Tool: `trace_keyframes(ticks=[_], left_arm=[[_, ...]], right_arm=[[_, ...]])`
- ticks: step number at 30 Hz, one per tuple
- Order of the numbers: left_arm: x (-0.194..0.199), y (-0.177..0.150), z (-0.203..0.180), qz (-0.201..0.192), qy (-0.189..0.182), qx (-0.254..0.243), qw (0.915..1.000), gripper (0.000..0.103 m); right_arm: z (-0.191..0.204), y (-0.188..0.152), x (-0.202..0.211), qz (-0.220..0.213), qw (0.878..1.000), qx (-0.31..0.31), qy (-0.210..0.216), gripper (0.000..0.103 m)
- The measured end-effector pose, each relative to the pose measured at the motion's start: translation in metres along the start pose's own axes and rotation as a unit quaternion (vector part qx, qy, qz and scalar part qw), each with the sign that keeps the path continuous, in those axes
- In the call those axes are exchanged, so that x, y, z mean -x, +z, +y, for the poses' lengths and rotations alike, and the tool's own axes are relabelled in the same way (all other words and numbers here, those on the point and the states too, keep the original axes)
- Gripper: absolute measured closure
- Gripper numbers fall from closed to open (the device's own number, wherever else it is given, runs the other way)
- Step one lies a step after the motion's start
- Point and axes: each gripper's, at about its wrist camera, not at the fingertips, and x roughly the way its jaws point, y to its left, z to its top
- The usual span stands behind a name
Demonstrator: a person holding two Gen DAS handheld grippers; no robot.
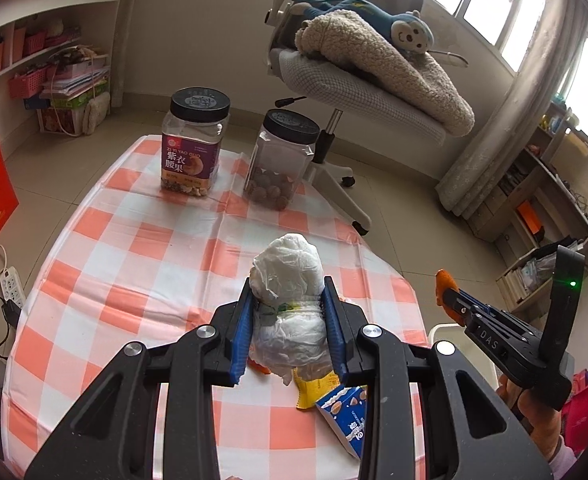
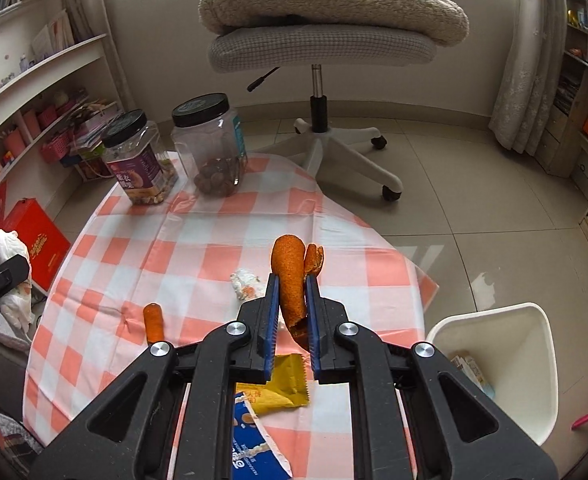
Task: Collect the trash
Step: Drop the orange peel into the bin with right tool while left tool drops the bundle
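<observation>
The left tool (image 1: 290,320) pinched a crumpled white wad (image 1: 290,280) above the checked surface (image 1: 114,248). A yellow wrapper (image 2: 280,384) and a blue packet (image 2: 254,448) lay on the surface's near edge. The right tool (image 2: 292,312) pinched an orange peel (image 2: 290,276) upright. The white bin (image 2: 506,364) stood just beside the surface, farthest right.

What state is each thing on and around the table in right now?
left gripper: shut on white wad
right gripper: shut on orange peel
purple-label jar: lidded, upright
clear jar: lidded, upright, nearly empty
white bin: open, some trash inside
yellow wrapper: flat on table
</observation>
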Motion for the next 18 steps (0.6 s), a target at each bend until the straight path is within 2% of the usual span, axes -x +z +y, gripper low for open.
trace_keyframes(ticks=[10,18], left_arm=[[-0.023,-0.013,-0.051,0.011,-0.017,-0.045,0.9988,0.071],[-0.038,-0.032,-0.102,0.026,-0.033,-0.105,0.9936,0.071]], right_arm=[[-0.082,-0.001,0.027,-0.020,0.996,-0.065,-0.065,0.091],[-0.161,-0.011,0.045,-0.014,0.983,-0.150,-0.102,0.090]])
